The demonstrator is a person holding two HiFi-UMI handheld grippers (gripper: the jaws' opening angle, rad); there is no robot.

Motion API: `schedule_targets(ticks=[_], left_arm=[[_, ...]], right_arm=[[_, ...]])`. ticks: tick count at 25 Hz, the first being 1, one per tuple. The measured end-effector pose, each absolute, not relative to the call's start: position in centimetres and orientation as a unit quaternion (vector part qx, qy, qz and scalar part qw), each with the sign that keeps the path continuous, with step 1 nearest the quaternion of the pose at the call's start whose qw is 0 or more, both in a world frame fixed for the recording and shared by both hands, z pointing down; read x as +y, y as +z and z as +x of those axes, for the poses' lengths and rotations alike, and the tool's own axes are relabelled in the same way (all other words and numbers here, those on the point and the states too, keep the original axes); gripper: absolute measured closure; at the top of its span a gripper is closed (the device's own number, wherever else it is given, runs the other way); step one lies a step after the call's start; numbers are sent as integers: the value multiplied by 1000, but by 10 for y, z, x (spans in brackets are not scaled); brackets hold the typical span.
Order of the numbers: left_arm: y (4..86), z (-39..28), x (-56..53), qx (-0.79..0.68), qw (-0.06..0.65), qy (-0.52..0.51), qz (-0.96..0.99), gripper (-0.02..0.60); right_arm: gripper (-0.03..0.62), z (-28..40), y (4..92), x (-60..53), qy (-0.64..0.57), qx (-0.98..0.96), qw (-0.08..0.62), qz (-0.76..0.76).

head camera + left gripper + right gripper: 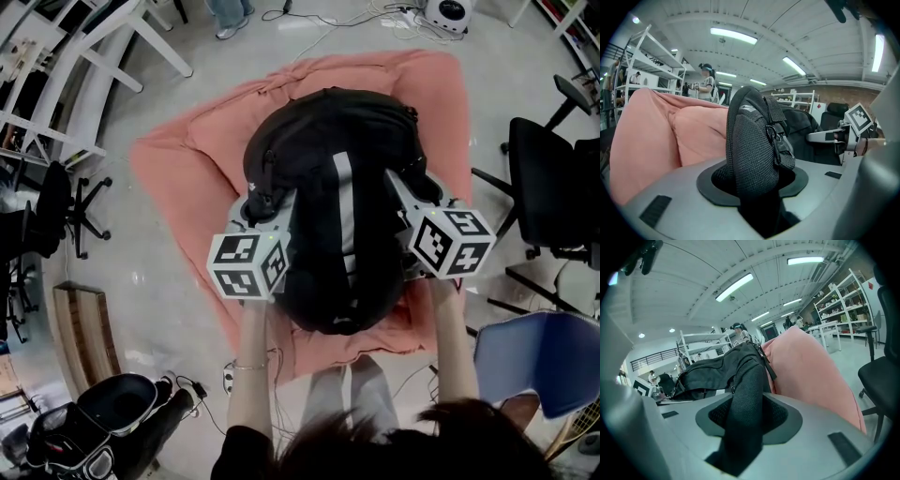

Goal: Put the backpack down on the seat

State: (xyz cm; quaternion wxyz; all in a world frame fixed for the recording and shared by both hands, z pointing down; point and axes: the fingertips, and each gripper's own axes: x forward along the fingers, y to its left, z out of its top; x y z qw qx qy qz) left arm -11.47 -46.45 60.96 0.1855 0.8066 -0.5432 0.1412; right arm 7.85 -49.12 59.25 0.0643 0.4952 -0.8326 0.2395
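A black backpack with a grey stripe lies on its back on the pink beanbag seat, filling most of it. My left gripper is at the pack's left side and my right gripper at its right side. In the left gripper view a padded mesh shoulder strap stands up between the jaws of the left gripper, with dark gaps beside it. In the right gripper view the other strap runs through the right gripper, and the pads stand off it. Both grippers are open.
Black office chairs stand at the right, with a blue seat nearer me. White shelving is at the upper left, another black chair at the left, and a dark bag on the floor below it. A person stands far off.
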Motion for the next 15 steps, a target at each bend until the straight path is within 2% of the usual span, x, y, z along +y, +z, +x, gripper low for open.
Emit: schedule_targets(ticks=[5,7,15], left_arm=[[611,-119,-462,-545,194,151,802,363],[612,-116,-460,-540,193,159,803,309],[608,-134,-448,-562,199,155,787,250]], right_arm=[[431,73,589,-487,231,-833,88,496],[401,74,586,-485,229,-832,94,497],[359,74,574,-481,234,-828,82,502]])
